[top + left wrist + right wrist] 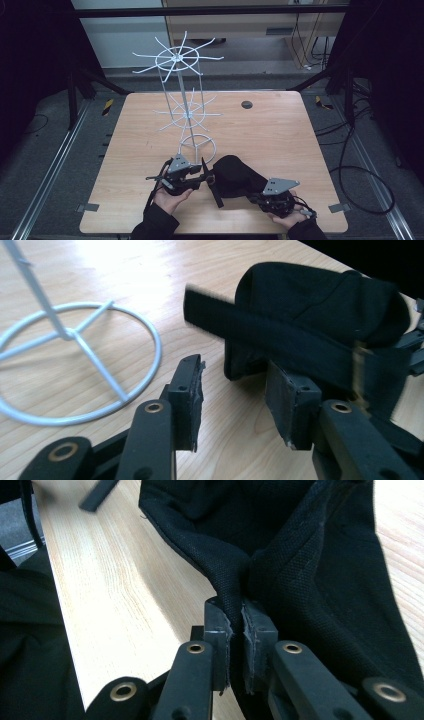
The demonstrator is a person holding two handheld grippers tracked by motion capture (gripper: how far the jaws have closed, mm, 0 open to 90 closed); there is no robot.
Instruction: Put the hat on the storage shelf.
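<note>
A black cap (pixel 235 175) lies near the front of the wooden table (pixel 280 125), and a stiff black strap (pixel 218 194) runs from it. My right gripper (pixel 253 196) is at the cap's near right side. In the right gripper view that gripper (pixel 234 615) is shut on a fold of the cap's fabric (pixel 300 555). My left gripper (pixel 205 172) is at the cap's left. In the left gripper view the left gripper (pixel 235 385) is open, its pads touching nothing. The strap (pixel 260 325) crosses just beyond its jaws, in front of the cap (pixel 320 295).
A white wire display stand (pixel 187 107) with two tiers of radiating hooks rises from a ring base (pixel 67 333) just behind the left gripper. A small dark round spot (pixel 246 104) marks the far part of the table. Dark floor and cables surround the table.
</note>
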